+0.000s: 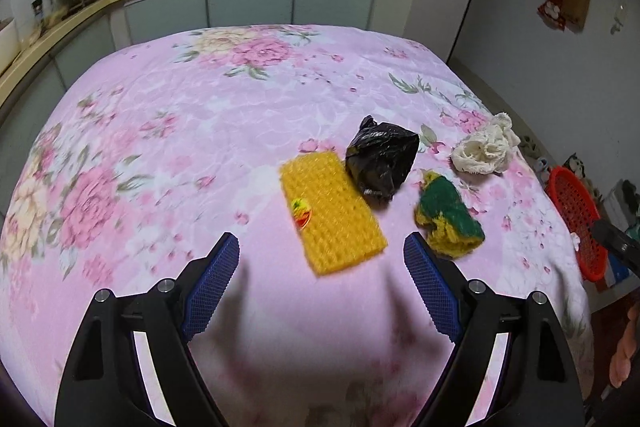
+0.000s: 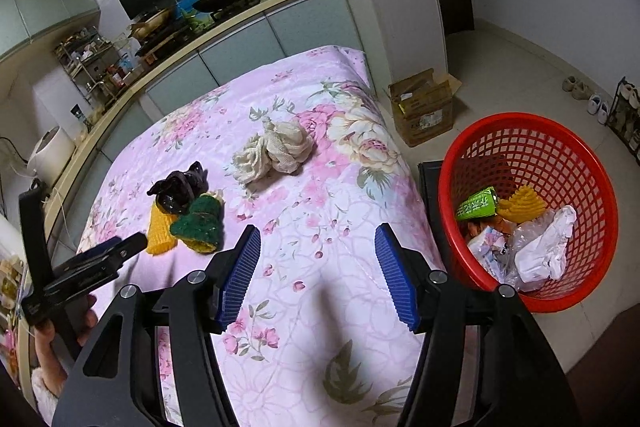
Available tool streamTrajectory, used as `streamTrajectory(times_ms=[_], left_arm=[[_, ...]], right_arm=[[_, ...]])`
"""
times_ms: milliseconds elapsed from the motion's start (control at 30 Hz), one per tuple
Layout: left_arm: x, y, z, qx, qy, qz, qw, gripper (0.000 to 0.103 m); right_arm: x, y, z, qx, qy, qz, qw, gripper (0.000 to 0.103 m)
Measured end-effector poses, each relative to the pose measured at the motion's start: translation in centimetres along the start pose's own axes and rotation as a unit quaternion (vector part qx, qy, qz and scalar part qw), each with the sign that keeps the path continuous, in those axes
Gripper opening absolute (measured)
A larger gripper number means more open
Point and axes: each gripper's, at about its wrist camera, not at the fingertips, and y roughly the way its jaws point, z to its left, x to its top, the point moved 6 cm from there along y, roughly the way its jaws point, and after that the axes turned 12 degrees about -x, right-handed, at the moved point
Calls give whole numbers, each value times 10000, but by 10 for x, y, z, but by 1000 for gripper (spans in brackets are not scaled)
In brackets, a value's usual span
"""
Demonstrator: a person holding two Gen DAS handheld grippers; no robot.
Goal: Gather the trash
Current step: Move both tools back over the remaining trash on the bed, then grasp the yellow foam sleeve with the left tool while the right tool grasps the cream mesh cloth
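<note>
A: Left gripper [image 1: 322, 251], pose? 
B: Tilted down over the pink floral cloth [image 1: 160, 147]; jaws wide apart, empty, the yellow sponge [image 1: 330, 213] just beyond them, mid-frame.

A: Right gripper [image 2: 316, 247]? 
B: Angled down likewise, jaws parted, nothing between. The red basket [image 2: 532, 287], right of frame, holds trash. Black bag [image 1: 380, 159], green scrubber [image 1: 448, 215] and white rag [image 1: 486, 149] lie on the cloth.
</note>
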Motion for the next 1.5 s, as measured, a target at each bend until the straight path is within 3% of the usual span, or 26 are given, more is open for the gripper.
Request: streamTrajectory(times_ms=[200,367,533,800,1067,1267,1500], left_arm=[[7,29,4,-109,-63,230,9997,82],[13,33,6,-165,-113,98,9998,81],[13,40,6,-116,34,92,9999,57],[8,34,14,64,99,-89,9999,38],[11,22,31,180,-172,-417,9988,36],[16,11,34,309,-164,-688,9970,36],[20,5,36,408,-167,-858,9953,36]], right_arm=[[4,4,1,-80,-46,-2,10000,58],[11,14,11,-97,-172,11,9998,58],[20,26,30,-71,-346,-5,9994,58],[35,44,51,-83,-484,-48,9988,58],[49,64,69,-87,-593,-55,9982,58],[59,84,76,-257,-588,-18,9979,74],[61,116,87,-532,-814,106,9952,75]])
